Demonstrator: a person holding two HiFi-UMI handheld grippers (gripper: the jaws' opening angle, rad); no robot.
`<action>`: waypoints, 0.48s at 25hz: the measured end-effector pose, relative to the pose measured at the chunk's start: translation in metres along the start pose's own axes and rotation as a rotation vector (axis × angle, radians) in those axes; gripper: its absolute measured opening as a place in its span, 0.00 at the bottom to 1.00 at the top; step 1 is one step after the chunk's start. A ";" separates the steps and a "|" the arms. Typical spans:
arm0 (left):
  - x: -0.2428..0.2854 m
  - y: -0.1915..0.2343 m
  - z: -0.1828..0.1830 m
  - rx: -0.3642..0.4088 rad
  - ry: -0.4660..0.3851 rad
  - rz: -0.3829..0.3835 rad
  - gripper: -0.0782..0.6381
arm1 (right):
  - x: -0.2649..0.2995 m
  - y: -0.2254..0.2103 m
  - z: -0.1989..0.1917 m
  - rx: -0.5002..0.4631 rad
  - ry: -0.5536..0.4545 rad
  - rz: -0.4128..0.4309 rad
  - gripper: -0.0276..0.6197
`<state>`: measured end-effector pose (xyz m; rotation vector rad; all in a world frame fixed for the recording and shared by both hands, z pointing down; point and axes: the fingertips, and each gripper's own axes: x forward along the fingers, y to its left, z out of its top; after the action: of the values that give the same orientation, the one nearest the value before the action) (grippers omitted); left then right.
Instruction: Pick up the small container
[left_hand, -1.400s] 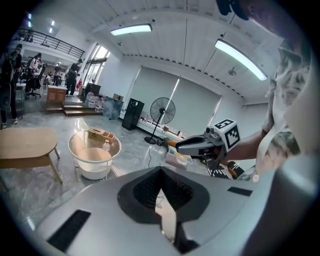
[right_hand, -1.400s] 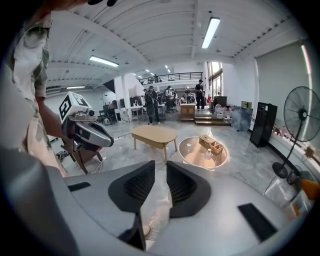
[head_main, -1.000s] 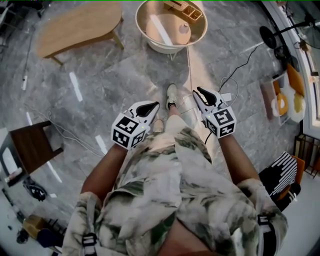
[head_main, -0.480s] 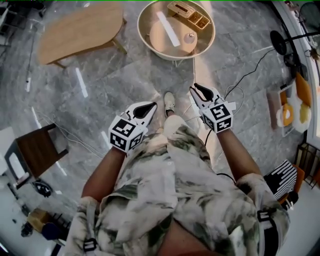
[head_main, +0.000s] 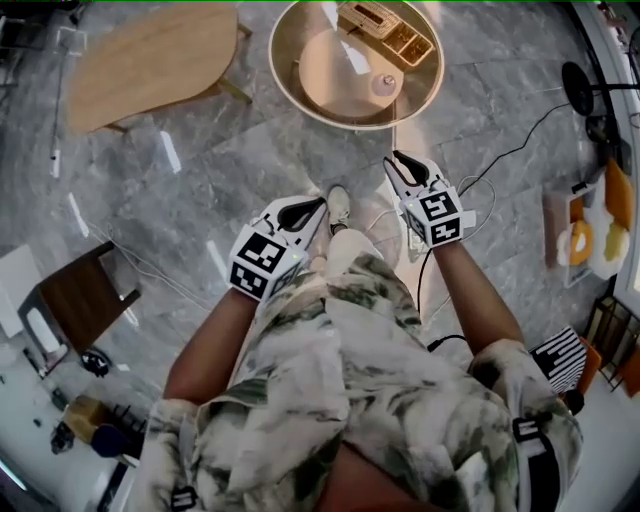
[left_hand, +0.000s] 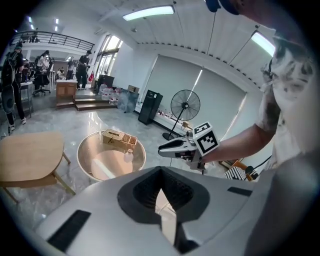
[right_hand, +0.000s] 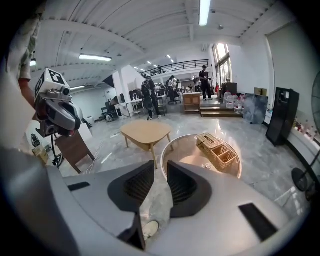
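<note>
The small container (head_main: 383, 84), a pale bottle, stands on the round table (head_main: 352, 124) at the far middle of the scene, just near of a wooden organiser box (head_main: 385, 24) on the table's far side. A kidney-shaped wooden table (head_main: 150, 62) sits to the far left, a dark stool (head_main: 80, 300) at the near left and a black fan (head_main: 576, 86) at the far right. Grey marble floor (head_main: 250, 160) lies between the grippers and the table's near rim; a shoe (head_main: 340, 206) and a thin cable (head_main: 500, 148) lie on it near the jaws.

The left gripper (head_main: 318, 205) has its tips together with nothing in them; the right gripper (head_main: 400, 160) has its jaws parting, with only floor showing between them; both hang well short of the container.

Against a second ago, the round table shows more fully and closer to the grippers, and the right gripper has moved nearer its rim.

Counted: two grippers, one small container, one organiser box, one round table, one wooden table, one stool, one fan.
</note>
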<state>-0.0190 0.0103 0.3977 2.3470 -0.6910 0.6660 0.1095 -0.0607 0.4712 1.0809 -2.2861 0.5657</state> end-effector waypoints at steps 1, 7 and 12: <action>0.010 0.004 0.005 -0.002 0.005 -0.003 0.14 | 0.009 -0.010 -0.002 0.001 0.008 0.000 0.20; 0.058 0.020 0.024 -0.003 0.025 -0.027 0.14 | 0.060 -0.065 -0.022 0.006 0.051 -0.019 0.24; 0.089 0.034 0.027 0.008 0.053 -0.059 0.14 | 0.108 -0.113 -0.043 0.047 0.067 -0.083 0.26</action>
<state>0.0336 -0.0583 0.4456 2.3390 -0.5942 0.7026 0.1552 -0.1634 0.5878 1.1569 -2.1697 0.6157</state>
